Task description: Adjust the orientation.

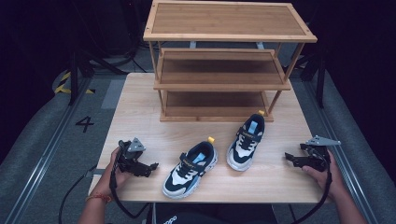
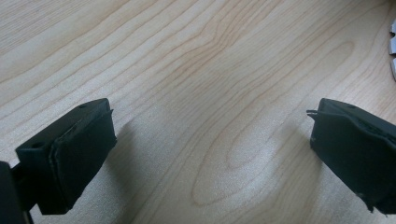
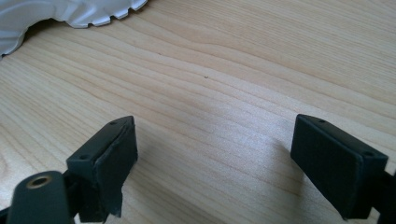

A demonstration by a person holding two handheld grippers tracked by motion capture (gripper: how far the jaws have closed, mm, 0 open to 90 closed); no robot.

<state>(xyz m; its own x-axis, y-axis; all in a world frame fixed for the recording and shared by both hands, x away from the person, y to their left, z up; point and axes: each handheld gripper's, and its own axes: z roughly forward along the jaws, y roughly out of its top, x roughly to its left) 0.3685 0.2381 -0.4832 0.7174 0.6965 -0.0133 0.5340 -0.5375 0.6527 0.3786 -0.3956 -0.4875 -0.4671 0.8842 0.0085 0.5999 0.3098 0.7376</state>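
Two navy, white and light-blue sneakers lie on the wooden table. The left shoe is near the front edge, the right shoe just before the rack. My left gripper rests at the table's front left, a little left of the left shoe, open and empty. In the left gripper view its jaws stand wide over bare wood, with a bit of white sole at the right edge. My right gripper sits at the front right, open and empty. The right gripper view has a white toothed sole at top left.
A three-tier wooden shoe rack stands at the back of the table, its shelves bare. Bare wood lies between the shoes and each gripper. Grey floor with a painted "4" lies left of the table.
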